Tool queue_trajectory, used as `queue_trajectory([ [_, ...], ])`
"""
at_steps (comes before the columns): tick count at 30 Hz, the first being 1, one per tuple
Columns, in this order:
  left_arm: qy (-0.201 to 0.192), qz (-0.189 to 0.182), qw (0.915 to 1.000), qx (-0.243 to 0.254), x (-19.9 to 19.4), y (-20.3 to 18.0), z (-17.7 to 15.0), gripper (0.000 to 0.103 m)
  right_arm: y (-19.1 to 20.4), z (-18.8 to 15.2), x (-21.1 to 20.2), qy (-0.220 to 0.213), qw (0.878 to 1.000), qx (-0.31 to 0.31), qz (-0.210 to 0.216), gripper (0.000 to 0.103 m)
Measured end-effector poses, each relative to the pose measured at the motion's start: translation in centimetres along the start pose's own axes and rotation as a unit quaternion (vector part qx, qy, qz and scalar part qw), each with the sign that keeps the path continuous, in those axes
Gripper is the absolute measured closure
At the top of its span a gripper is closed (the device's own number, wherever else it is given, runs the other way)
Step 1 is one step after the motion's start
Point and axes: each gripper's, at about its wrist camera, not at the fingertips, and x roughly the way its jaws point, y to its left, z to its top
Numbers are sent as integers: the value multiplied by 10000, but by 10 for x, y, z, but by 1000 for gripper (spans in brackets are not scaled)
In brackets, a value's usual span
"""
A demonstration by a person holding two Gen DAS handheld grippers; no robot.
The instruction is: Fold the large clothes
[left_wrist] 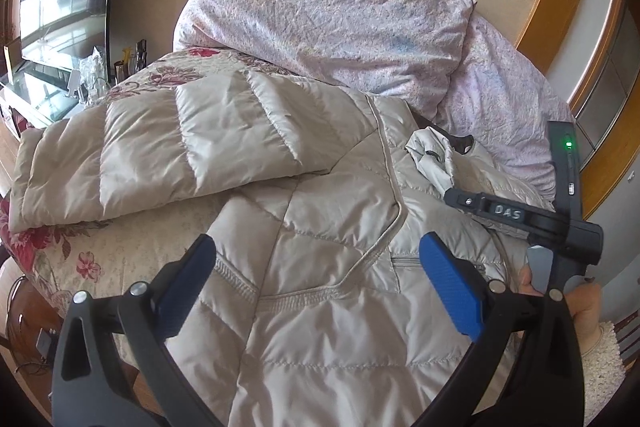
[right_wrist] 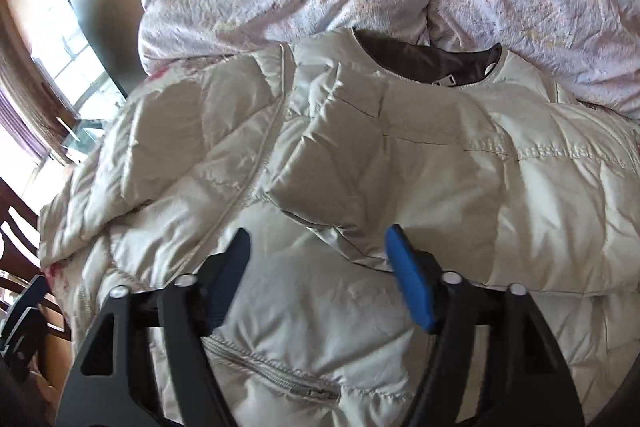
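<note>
A pale beige quilted down jacket (left_wrist: 320, 187) is spread across a bed, on a cream bedspread (left_wrist: 80, 255) printed with red flowers. One sleeve (left_wrist: 160, 147) is laid across the bedspread toward the left of the left wrist view, with its cuff near the bed's edge. In the right wrist view the other sleeve (right_wrist: 400, 167) is seen folded over the front of the jacket, and the dark brown lining of the collar (right_wrist: 432, 61) is exposed at the far end. A zipped pocket (right_wrist: 280, 383) is visible low on the jacket's front. Beyond the collar a crumpled pinkish duvet (left_wrist: 320, 11) is heaped against the wall.

The left tool (left_wrist: 320, 275) is held above the jacket's lower front with its blue-padded fingers spread wide; nothing is pinched between them. The right tool (right_wrist: 316, 267) is likewise spread apart above the folded sleeve, and no fabric is gripped by it. In the left wrist view the right tool's black body is seen at the right edge, carried by a hand (left_wrist: 580, 303) in a fleecy white cuff.
</note>
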Motion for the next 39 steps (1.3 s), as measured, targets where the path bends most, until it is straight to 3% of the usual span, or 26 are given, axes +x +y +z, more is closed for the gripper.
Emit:
queue_trajectory([
  [2, 75, -117, 9998, -175, 1, 9, 1, 2, -1, 4, -17, -324, 9994, -90, -88, 33],
  [4, 69, -78, 9995, -294, 1, 16, 2, 2, -8, 11, -28, -615, 9971, -95, -444, 40],
  [7, -13, 73, 9994, -332, -2, 24, 3, 2, -31, 23, -22, -673, 9920, 181, -1057, 41],
  [9, -123, 255, 9992, -299, -5, 27, 4, 2, -47, 27, -6, -534, 9883, 371, -1382, 41],
  [12, -218, 566, 9978, -256, -6, 33, 6, 2, -61, 20, 42, 179, 9849, 462, -1661, 40],
  [15, -92, 701, 9968, -380, -1, 44, 9, 2, -49, 9, 58, 90, 9776, 103, -2098, 40],
  [27, 625, 1103, 9876, -924, 26, 85, 24, 2, -51, 2, 65, -24, 9786, -6, -2056, 34],
  [34, 858, 1138, 9775, -1556, 36, 113, 29, 2, -51, 0, 62, -156, 9792, 25, -2023, 34],
  [39, 859, 1461, 9716, -1652, 40, 123, 29, 2, -52, 0, 61, -206, 9800, 57, -1979, 34],
])
